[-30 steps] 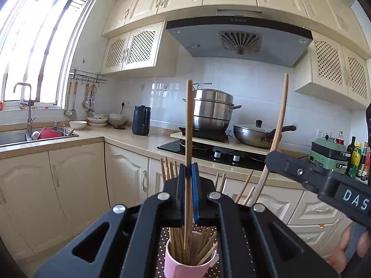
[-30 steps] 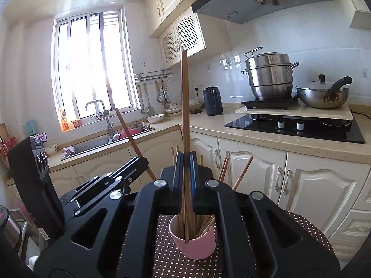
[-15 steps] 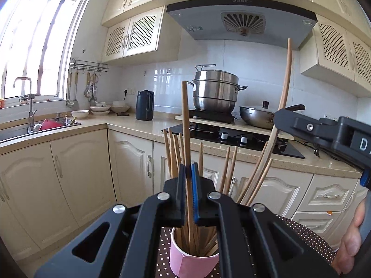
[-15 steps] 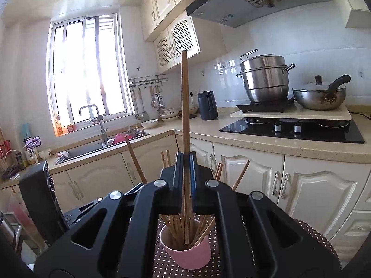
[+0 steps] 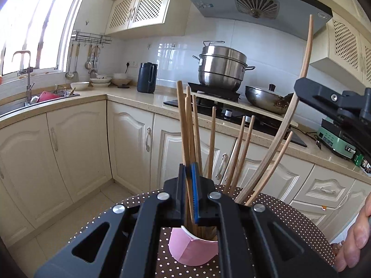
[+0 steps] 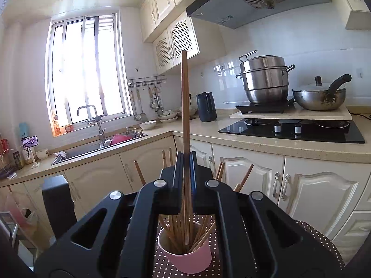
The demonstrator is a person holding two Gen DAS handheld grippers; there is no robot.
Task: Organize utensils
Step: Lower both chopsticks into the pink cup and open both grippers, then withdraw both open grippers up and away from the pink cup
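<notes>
The left tool [image 5: 188, 185] is pinched on a wooden chopstick [image 5: 183, 125] whose lower end already sits inside the pink cup [image 5: 192, 250]; several other chopsticks [image 5: 238, 153] stand in that cup, fanned out. The cup rests on the dotted worktop [image 5: 289, 215]. To the right, the right tool [image 6: 185, 180] grips its own chopstick [image 6: 185, 106] upright, tip down within the cup's mouth but seemingly short of the bottom. Most sticks look gathered; what remains, judging from this, is releasing these two. Whether more utensils lie elsewhere cannot be seen.
</notes>
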